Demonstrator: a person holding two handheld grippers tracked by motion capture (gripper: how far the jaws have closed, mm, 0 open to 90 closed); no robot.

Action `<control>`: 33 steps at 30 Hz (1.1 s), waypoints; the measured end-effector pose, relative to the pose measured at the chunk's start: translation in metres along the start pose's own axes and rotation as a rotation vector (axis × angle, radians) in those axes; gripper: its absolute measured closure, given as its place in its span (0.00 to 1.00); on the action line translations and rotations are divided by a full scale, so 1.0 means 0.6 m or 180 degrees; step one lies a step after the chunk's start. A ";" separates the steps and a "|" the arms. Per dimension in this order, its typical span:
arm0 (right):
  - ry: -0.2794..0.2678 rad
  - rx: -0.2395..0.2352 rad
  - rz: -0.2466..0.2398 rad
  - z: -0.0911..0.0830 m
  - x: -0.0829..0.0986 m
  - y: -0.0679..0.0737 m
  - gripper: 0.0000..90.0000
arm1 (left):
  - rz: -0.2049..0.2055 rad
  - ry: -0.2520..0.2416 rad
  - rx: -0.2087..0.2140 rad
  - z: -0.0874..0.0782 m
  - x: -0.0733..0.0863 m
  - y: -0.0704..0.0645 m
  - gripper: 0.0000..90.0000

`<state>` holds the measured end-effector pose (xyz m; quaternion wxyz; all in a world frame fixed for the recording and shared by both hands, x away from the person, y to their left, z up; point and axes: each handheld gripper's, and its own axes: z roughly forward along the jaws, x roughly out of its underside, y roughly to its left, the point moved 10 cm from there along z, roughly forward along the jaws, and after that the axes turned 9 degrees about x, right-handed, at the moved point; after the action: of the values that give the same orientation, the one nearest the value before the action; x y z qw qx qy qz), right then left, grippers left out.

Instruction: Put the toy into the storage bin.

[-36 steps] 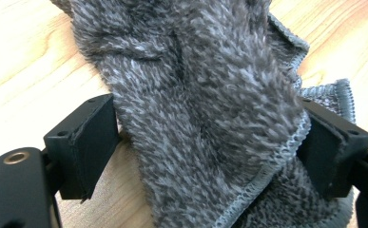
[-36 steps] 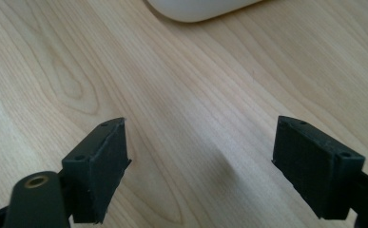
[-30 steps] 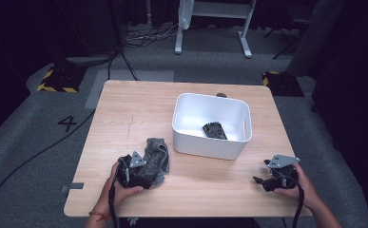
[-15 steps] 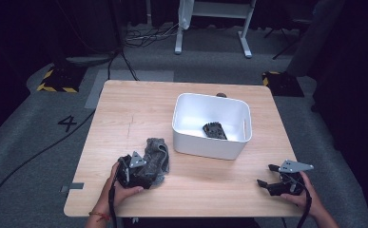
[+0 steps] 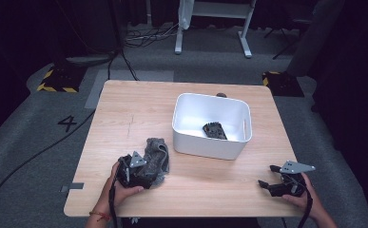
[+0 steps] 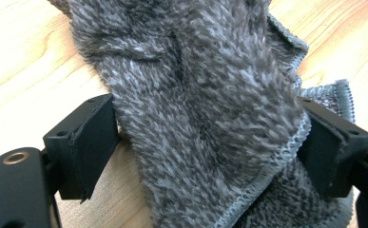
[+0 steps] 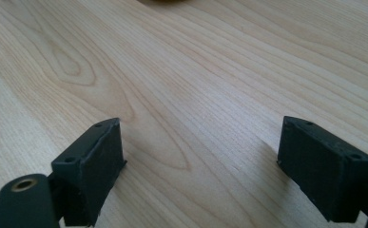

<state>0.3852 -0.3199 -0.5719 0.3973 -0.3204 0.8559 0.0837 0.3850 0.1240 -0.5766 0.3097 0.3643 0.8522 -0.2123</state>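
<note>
A grey fluffy cloth [image 5: 155, 152] lies bunched on the wooden table [image 5: 139, 109] near its front left. My left gripper [image 5: 147, 172] is pushed into it. In the left gripper view the cloth [image 6: 205, 104] fills the gap between the two jaws, which stand wide apart, so my left gripper [image 6: 210, 137] is open around it. My right gripper [image 5: 266, 175] sits low at the front right corner, pointing left. In the right gripper view my right gripper [image 7: 200, 147] is open over bare wood, with nothing between the jaws.
A white bin [image 5: 210, 147] stands right of the table's middle, with a dark flat object [image 5: 214, 130] on its floor. The table's front edge runs close under both hands. Cables and a white stand lie on the floor beyond.
My right gripper has slid a little toward the front edge of the table. The left gripper and the cloth have stayed put.
</note>
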 end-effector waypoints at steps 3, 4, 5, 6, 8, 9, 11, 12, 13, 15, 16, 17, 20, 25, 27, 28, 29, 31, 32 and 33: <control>0.0000 0.0000 0.0000 0.000 0.000 0.000 0.18 | -0.0005 -0.0007 -0.0007 0.000 0.000 0.000 0.17; 0.0000 0.0000 -0.0001 0.000 0.000 0.000 0.18 | -0.0007 -0.0008 -0.0010 0.000 0.000 -0.001 0.17; 0.0001 0.0000 0.0000 0.000 0.000 0.000 0.18 | -0.0006 -0.0008 -0.0010 0.000 0.000 -0.001 0.17; 0.0000 0.0000 0.0000 0.000 0.000 0.000 0.18 | -0.0008 -0.0008 -0.0009 0.000 0.000 -0.001 0.17; 0.0001 -0.0001 0.0001 0.000 0.000 0.000 0.18 | -0.0009 -0.0007 -0.0008 0.000 0.000 -0.001 0.17; 0.0001 0.0000 -0.0001 0.000 0.000 0.000 0.18 | -0.0009 -0.0007 -0.0007 0.000 0.000 -0.001 0.17; 0.0001 0.0000 0.0000 0.000 0.000 0.000 0.18 | -0.0009 -0.0008 -0.0006 0.000 0.000 0.000 0.17; 0.0001 -0.0001 0.0000 0.000 0.000 0.000 0.18 | -0.0007 -0.0003 -0.0001 0.000 0.000 -0.001 0.17; 0.0000 -0.0001 -0.0001 0.000 0.000 0.000 0.18 | -0.0002 -0.0002 0.0000 0.000 0.000 0.000 0.17; 0.0001 -0.0001 0.0000 0.000 0.000 0.000 0.18 | 0.0003 0.0000 0.0000 0.000 0.000 0.000 0.17; 0.0001 0.0000 -0.0001 0.000 0.000 0.000 0.18 | 0.0003 0.0000 0.0000 0.000 0.000 0.000 0.17; 0.0001 0.0000 -0.0001 0.000 0.000 0.000 0.18 | 0.0004 0.0000 0.0000 0.000 0.000 0.000 0.17; 0.0001 0.0000 -0.0001 0.000 0.000 0.000 0.18 | 0.0003 0.0000 0.0000 0.000 0.000 0.000 0.17; 0.0000 -0.0001 -0.0001 0.000 0.000 0.000 0.18 | 0.0003 -0.0001 0.0000 0.000 0.000 0.000 0.17; 0.0001 -0.0001 0.0000 0.000 0.000 0.000 0.18 | 0.0004 0.0000 0.0000 0.000 0.000 0.000 0.17; 0.0000 0.0000 -0.0001 0.000 0.000 0.000 0.18 | 0.0003 0.0000 0.0000 0.000 0.000 0.000 0.17; 0.0000 0.0000 -0.0002 0.000 0.000 0.000 0.18 | 0.0003 0.0000 0.0000 0.000 0.000 0.000 0.17; 0.0000 -0.0001 -0.0001 0.000 0.000 0.000 0.18 | 0.0003 0.0000 0.0000 0.000 0.000 0.000 0.17; 0.0000 -0.0001 -0.0001 0.000 0.000 0.000 0.18 | 0.0004 0.0000 -0.0001 0.000 0.000 0.000 0.17; 0.0000 -0.0001 -0.0001 0.000 0.000 0.000 0.18 | 0.0003 -0.0001 0.0000 0.000 0.000 0.000 0.17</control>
<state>0.3854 -0.3200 -0.5720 0.3973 -0.3205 0.8558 0.0837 0.3850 0.1240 -0.5766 0.3099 0.3647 0.8520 -0.2121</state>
